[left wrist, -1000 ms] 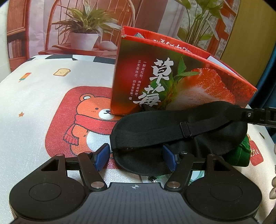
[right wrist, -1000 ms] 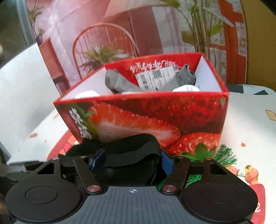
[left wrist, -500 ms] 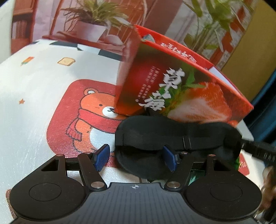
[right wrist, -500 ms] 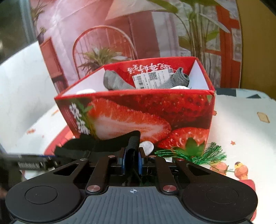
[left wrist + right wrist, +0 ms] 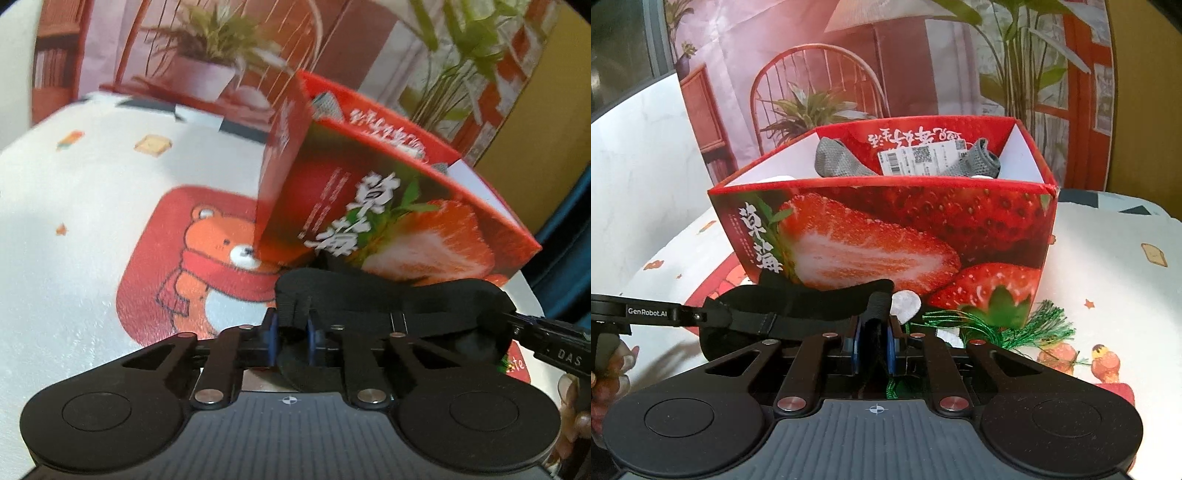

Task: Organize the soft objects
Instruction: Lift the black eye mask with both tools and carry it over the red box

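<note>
A black sleep mask [image 5: 373, 302] with an elastic strap hangs between both grippers, just in front of the red strawberry box [image 5: 388, 206]. My left gripper [image 5: 291, 341] is shut on the mask's left end. My right gripper [image 5: 873, 345] is shut on the mask's [image 5: 812, 302] other end. The box [image 5: 886, 236] is open on top and holds a grey sock [image 5: 842, 162] with a white label. The mask is lifted slightly off the tablecloth.
A green tassel [image 5: 1015, 325] and a white round piece [image 5: 905, 304] lie by the box's front corner. The table has a white cloth with a red bear print [image 5: 207, 258]. A backdrop with plants and a chair stands behind the table.
My right gripper shut on the mask's end first, then my left gripper shut on the other end. Both views have tilted and risen a little with the mask.
</note>
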The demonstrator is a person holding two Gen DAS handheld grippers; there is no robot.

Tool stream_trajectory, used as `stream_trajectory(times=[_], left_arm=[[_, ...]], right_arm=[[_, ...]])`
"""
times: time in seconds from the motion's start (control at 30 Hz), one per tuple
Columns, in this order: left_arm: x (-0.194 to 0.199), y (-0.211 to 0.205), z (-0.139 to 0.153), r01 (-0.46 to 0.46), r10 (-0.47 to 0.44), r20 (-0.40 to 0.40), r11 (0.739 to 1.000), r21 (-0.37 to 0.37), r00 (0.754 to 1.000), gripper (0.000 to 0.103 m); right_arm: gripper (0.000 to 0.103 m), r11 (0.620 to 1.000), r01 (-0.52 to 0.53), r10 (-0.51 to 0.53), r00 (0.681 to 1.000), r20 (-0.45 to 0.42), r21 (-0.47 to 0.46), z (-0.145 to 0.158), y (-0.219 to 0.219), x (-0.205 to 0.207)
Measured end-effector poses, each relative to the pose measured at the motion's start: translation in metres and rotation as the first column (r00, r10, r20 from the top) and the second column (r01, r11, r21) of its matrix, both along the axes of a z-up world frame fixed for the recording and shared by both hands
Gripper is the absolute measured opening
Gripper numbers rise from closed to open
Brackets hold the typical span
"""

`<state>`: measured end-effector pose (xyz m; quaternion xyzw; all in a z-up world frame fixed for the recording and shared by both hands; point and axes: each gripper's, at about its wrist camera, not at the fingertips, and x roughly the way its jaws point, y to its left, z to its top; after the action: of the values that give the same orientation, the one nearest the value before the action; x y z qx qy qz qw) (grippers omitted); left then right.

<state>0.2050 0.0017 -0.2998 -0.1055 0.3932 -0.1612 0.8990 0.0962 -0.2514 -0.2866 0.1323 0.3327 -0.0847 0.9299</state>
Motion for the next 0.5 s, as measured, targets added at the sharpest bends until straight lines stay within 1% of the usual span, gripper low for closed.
stream_trajectory(times=[0.13,0.3,0.5], left_arm=[[-0.011,-0.007,0.017,0.031,-0.033,0.066,0.999,0.032,0.997,0.012],[-0.027,-0.016,0.041,0.054,-0.067,0.16,0.995,0.083,0.985,0.012],[-0.036,-0.019,0.065,0.042,-0.061,0.217,0.995,0.092,0.974,0.011]], right_arm=[[0.011,1.0,-0.013,0.014,0.999,0.03,-0.012,0.01,0.004,-0.002],[0.01,0.999,-0.035,0.038,0.997,0.069,-0.037,0.025,0.011,-0.007],[0.01,0.998,-0.037,0.042,0.992,0.116,-0.049,0.043,0.013,-0.015]])
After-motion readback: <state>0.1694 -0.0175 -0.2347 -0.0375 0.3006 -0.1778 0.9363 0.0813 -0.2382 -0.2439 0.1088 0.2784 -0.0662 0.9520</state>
